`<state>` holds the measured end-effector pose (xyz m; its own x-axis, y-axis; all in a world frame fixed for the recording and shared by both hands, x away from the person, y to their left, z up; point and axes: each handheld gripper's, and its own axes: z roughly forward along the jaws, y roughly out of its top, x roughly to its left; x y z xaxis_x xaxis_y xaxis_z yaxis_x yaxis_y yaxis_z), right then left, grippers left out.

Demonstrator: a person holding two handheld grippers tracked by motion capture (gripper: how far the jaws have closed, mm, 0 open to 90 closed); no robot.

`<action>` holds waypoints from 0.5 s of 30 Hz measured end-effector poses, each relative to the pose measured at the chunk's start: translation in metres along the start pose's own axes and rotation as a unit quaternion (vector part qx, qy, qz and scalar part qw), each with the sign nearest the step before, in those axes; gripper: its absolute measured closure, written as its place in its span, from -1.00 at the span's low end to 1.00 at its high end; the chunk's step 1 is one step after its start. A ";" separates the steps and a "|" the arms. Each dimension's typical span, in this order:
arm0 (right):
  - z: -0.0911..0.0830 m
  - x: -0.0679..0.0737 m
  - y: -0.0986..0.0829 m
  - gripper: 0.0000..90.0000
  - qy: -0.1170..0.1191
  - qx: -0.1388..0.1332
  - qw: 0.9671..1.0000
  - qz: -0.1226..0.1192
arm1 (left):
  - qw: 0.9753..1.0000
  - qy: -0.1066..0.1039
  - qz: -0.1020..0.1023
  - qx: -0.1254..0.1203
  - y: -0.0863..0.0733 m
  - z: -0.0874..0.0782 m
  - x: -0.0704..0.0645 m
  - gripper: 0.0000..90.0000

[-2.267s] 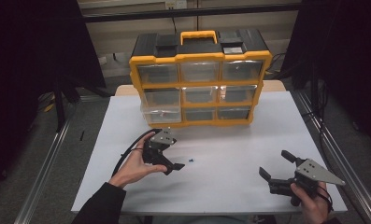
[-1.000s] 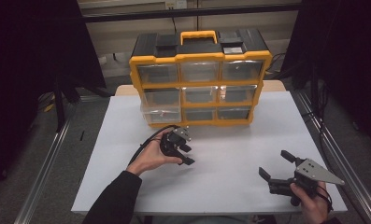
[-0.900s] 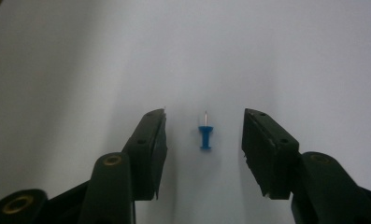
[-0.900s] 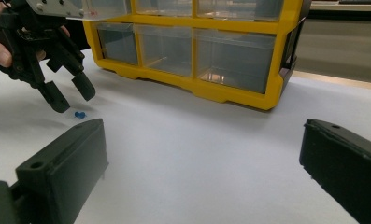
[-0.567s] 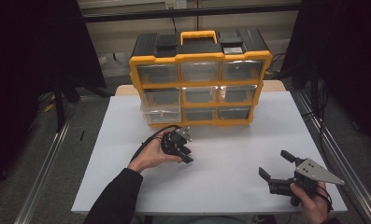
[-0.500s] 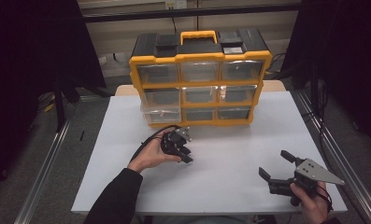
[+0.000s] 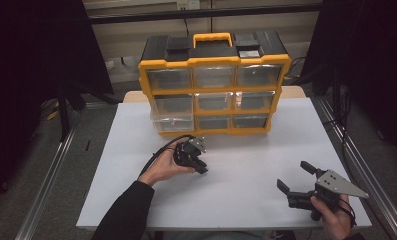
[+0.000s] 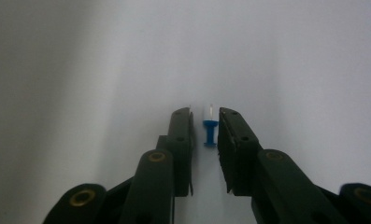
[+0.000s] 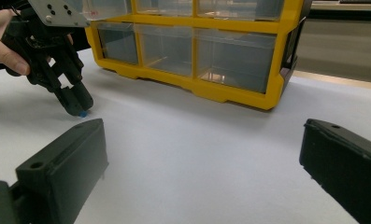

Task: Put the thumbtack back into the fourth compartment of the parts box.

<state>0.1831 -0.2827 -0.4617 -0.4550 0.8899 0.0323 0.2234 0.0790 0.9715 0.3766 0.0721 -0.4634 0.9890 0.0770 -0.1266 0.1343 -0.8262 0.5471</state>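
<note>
Table (image 7: 266,165) white, drawer cabinet (image 7: 213,82) at back. Right gripper (image 7: 297,179) near front edge, jaws wide, empty. Left gripper (image 8: 205,122) tipped down mid-table, jaws narrow around blue pin (image 8: 210,131), not yet clamped. Pin likely light, stiff, slippery; pinch head.

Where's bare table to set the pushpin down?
Bare white table lies between the left gripper and the right gripper, and in front of the yellow organizer. It is tightest at the blue pushpin, flanked by the left jaws.
</note>
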 end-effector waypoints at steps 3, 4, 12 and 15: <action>0.000 0.000 0.000 -0.99 -0.001 0.000 1.000 0.000 | 1.000 0.006 0.002 0.004 0.001 0.000 0.000 0.75; 0.000 0.000 0.000 -0.99 0.001 0.000 1.000 -0.001 | 1.000 0.008 0.002 -0.001 0.000 0.001 0.000 0.79; 0.000 0.000 0.000 -0.99 -0.001 -0.001 1.000 0.000 | 1.000 -0.014 -0.006 0.003 -0.001 -0.002 0.005 0.89; 0.000 0.000 0.000 -0.99 -0.001 -0.001 1.000 0.000 | 1.000 0.001 -0.015 -0.015 -0.003 -0.001 0.005 0.89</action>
<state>0.1830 -0.2827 -0.4616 -0.4528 0.8910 0.0325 0.2215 0.0771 0.9721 0.3810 0.0755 -0.4648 0.9846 0.1021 -0.1421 0.1656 -0.8059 0.5684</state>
